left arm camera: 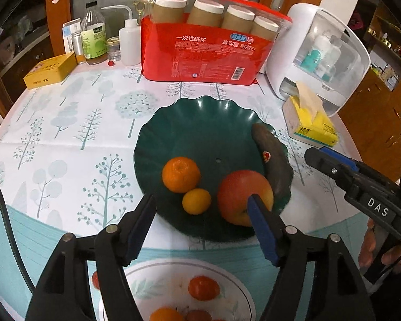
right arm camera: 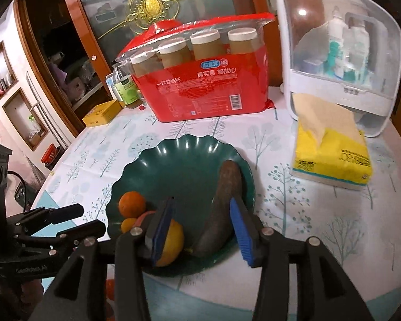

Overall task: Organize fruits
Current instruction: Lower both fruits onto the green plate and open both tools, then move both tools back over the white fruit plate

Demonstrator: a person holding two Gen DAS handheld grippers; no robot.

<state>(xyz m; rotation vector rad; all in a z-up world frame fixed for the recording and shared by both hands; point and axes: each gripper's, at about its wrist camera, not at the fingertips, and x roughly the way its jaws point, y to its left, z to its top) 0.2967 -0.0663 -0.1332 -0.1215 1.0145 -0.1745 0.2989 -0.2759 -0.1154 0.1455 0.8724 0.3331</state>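
Note:
A dark green scalloped plate (left arm camera: pixel 200 123) holds a large orange (left arm camera: pixel 181 174), a small orange (left arm camera: pixel 196 201), a red-yellow apple (left arm camera: pixel 240 195) and a brown overripe banana (left arm camera: pixel 274 160). My left gripper (left arm camera: pixel 200 200) is open and empty above the plate's near edge. A white plate (left arm camera: pixel 235 289) with small tomatoes and oranges lies under it. My right gripper (right arm camera: pixel 201 203) is open over the green plate (right arm camera: pixel 184 155), with the banana (right arm camera: pixel 222 208) between its fingers and the apple (right arm camera: pixel 171 246) behind its left finger. It also shows at the right of the left wrist view (left arm camera: pixel 315 155).
A red pack of paper cups (left arm camera: pixel 208 45) stands behind the plate. A white cosmetics box (left arm camera: pixel 318 53) and a yellow tissue pack (left arm camera: pixel 312 123) are at the right. Bottles (left arm camera: pixel 93 37) and a yellow tin (left arm camera: pixel 49 71) are at the back left.

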